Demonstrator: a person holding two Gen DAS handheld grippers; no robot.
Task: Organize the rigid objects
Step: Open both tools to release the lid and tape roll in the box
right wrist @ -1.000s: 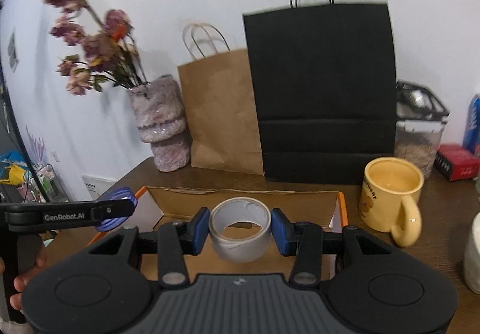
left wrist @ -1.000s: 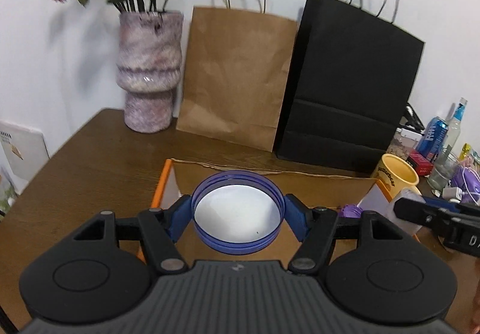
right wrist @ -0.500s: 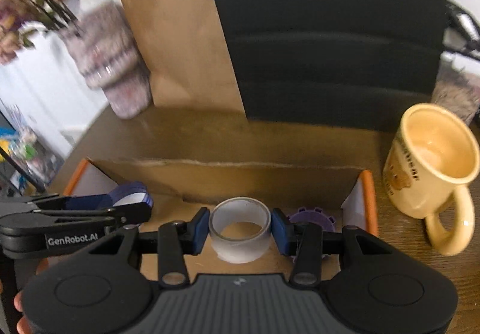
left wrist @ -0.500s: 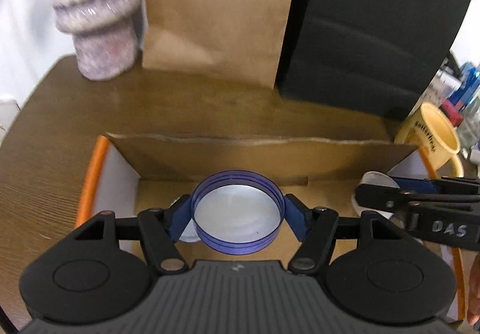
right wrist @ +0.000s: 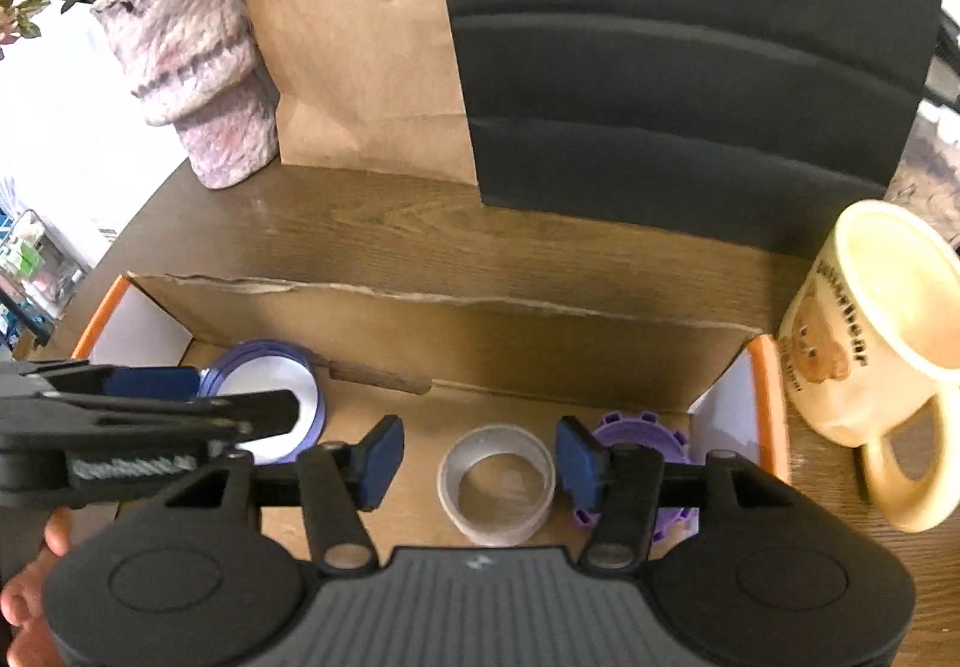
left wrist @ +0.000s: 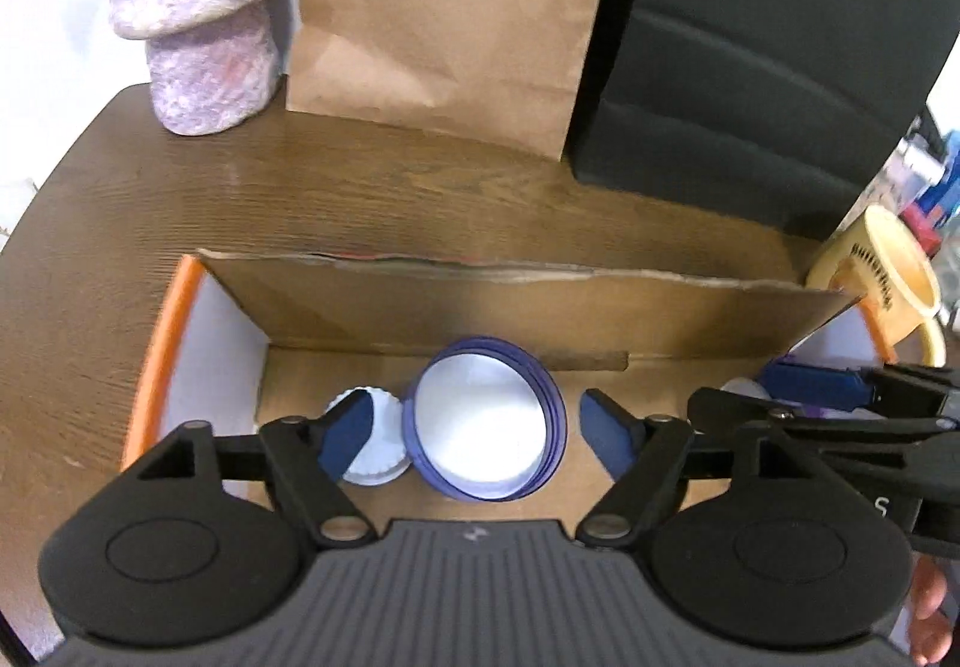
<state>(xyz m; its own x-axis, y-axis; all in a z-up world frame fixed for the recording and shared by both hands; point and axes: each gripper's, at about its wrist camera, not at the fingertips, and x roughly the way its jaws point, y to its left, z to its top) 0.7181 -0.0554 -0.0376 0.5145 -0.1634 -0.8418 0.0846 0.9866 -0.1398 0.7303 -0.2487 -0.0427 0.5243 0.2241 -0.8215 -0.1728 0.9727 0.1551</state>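
Lids and a tape roll lie inside an open cardboard box (left wrist: 420, 301) on a brown wooden table (left wrist: 120, 259).

From the left wrist view, the left gripper (left wrist: 474, 430) points down into the box. Its two blue fingers (left wrist: 345, 433) are apart and opening wider. A round purple lid (left wrist: 486, 427) sits between them with its white inside facing up, and no finger presses on it. A small white cap (left wrist: 381, 445) lies just left of the lid, partly behind the left finger. At the right edge the other gripper reaches into the box too. Far back stand a pink stone vase (left wrist: 198, 7), a brown paper bag (left wrist: 444, 7) and a black bag (left wrist: 768, 43). A yellow mug (left wrist: 888, 271) stands right of the box.

From the right wrist view, the right gripper (right wrist: 480, 457) also points into the box. Its fingers (right wrist: 381, 454) are apart and opening, with a clear tape roll (right wrist: 497, 484) lying loose on the box floor between them. A purple toothed ring (right wrist: 642, 439) lies just right of the roll. The purple lid shows at the left, under the left gripper. The yellow mug stands outside the box on the right.
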